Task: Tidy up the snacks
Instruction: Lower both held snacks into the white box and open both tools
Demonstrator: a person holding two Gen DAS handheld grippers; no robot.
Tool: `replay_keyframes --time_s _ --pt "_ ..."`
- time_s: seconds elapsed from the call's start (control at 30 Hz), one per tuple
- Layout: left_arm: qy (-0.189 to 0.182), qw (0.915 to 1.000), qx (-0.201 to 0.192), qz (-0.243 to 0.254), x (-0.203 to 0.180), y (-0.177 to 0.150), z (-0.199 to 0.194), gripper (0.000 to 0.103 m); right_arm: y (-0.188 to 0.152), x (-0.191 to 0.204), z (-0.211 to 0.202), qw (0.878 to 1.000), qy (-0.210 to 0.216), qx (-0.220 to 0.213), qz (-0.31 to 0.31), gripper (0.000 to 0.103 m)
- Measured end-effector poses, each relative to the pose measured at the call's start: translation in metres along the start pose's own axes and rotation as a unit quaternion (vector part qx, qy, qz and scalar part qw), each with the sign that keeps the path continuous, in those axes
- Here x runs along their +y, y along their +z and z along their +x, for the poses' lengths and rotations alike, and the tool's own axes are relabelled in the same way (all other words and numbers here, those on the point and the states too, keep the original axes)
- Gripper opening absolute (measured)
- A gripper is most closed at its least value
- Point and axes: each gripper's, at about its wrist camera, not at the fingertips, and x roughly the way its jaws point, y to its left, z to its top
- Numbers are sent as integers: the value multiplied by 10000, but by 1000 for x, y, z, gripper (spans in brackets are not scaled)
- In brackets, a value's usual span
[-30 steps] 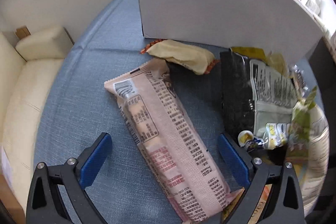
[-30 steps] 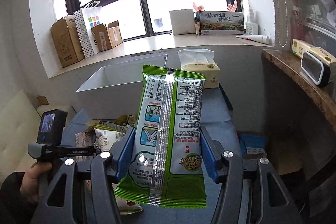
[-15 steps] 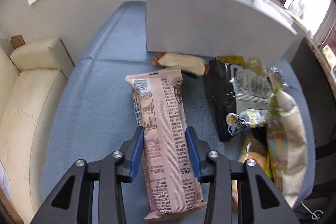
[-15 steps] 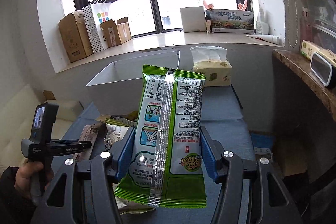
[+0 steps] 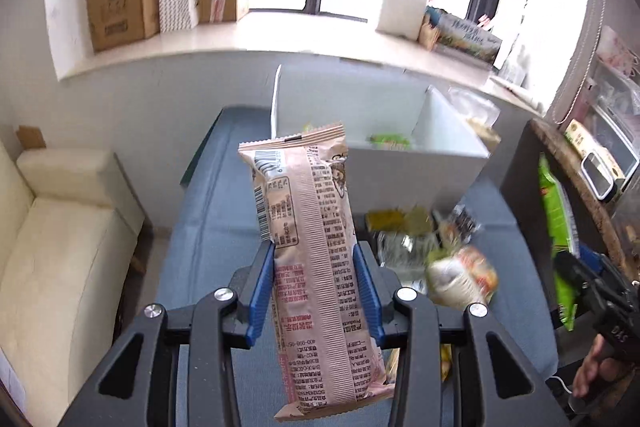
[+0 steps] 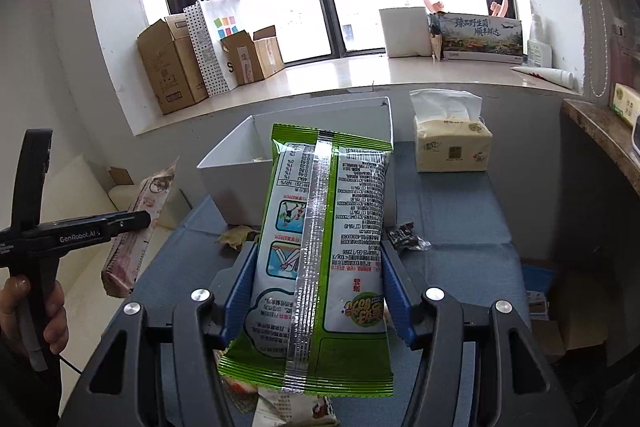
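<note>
The left hand-held gripper (image 5: 314, 289) has just closed its blue pads on a pink snack packet (image 5: 310, 255), held clear above the blue desk (image 5: 208, 227). The right hand-held gripper (image 6: 316, 281) clamps a green snack packet (image 6: 320, 251) upright. Ahead of both stands an open white box (image 5: 420, 151). Loose snack packets (image 5: 440, 251) litter the desk before it; a tissue pack (image 6: 450, 147) sits beside the box.

Your left gripper (image 5: 314, 291) clamps the pink snack pack (image 5: 312, 259).
It stands upright, just before the white bin (image 5: 448, 151).
</note>
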Motion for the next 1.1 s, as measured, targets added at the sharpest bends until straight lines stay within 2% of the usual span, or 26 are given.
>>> replay_keyframes --time_s 0.13,0.23,0.33,0.47,0.6,0.67,0.73,0.77,0.83,0.87,0.9,0.97,1.1 --pt "-67 9995 -241 181 -8 48 -8 44 38 -2 20 9999 162 -49 -8 63" --pt "-182 9992 -274 240 -15 88 4 44 73 -6 43 9998 201 -36 -38 63" --pt "-270 9989 -259 290 -25 126 33 44 106 -16 79 9994 242 221 89 63" --pt "-20 9991 -185 390 -32 165 82 44 140 -29 127 9987 74 493 141 63" --pt "59 9992 -20 407 -35 186 132 40 159 -45 163 9974 -106 661 254 63" --pt "104 9989 22 449 -37 189 149 32 162 -54 176 9970 -139 699 304 65" --pt "138 9985 83 524 -38 188 160 32 161 -60 189 9956 -144 855 341 77" --pt "171 9983 145 530 -38 186 165 38 160 -64 193 9950 -134 909 390 79" --pt "98 9986 240 463 -34 181 171 52 156 -70 199 9930 -267 1029 510 95" --pt "72 9988 251 422 -31 179 172 60 153 -73 199 9923 -278 1058 574 95" --pt "109 9989 242 397 -29 177 172 65 151 -76 198 9924 -194 1032 637 96" --pt "122 9989 216 387 -26 173 170 79 147 -77 196 9925 -118 1030 654 103" --pt "172 9986 206 454 -25 169 164 91 144 -72 191 9939 -251 965 480 103"
